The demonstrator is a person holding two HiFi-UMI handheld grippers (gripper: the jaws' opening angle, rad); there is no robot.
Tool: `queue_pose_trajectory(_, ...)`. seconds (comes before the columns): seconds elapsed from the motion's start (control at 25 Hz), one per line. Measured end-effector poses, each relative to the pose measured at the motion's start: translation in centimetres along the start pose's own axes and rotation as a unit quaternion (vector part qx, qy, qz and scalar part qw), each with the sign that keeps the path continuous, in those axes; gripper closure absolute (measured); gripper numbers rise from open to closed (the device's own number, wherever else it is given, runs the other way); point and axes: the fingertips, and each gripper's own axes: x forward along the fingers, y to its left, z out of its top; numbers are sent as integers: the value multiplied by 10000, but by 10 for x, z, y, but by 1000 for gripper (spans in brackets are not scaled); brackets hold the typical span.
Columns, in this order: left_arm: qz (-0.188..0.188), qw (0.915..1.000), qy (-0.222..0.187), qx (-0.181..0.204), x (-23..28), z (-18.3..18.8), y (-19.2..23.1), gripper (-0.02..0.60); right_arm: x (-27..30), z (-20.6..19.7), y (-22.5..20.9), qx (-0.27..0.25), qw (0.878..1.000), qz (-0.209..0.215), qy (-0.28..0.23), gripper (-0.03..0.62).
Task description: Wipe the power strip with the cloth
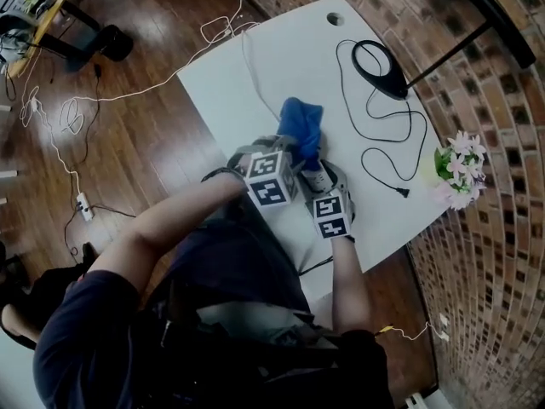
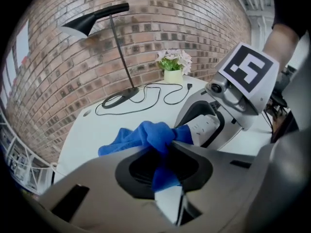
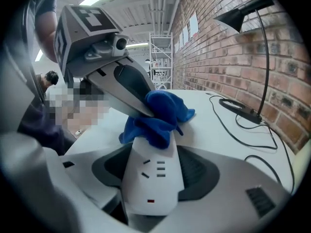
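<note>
Smooth white plastic, the power strip (image 3: 151, 178) lies lengthwise between the jaws of the right gripper (image 3: 153, 152), which stand wide and clamp its long sides. It looks rigid, light and a little slippery, so I judge the flat sides the best hold, clear of the sockets. Beyond those jaws the left gripper (image 2: 165, 152) has its own nearly together, pinching a fold of the cloth (image 2: 141, 135), a soft, blue, fleecy wad draped over the strip's far tip
</note>
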Motion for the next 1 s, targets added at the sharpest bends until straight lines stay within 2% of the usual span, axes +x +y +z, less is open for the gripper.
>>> queue_pose_trajectory(0.28, -510, 9975, -30, 491, 1, 18, -44, 506, -5, 2, 4, 25, 10000, -32, 32, 316)
queue_pose_trajectory(0.52, -456, 9930, -60, 1091, 4, 20, -55, 506, -11, -2, 5, 173, 9994, -221, 180, 315)
queue_pose_trajectory(0.8, -638, 9925, -364, 979, 3, 15, -54, 506, -29, -23, 3, 489, 9960, -636, 404, 301)
queue_pose_trajectory(1.0, -605, 9939, -245, 889, 5, 16, -51, 505, -27, -24, 1, 582, 9962, -562, 317, 301)
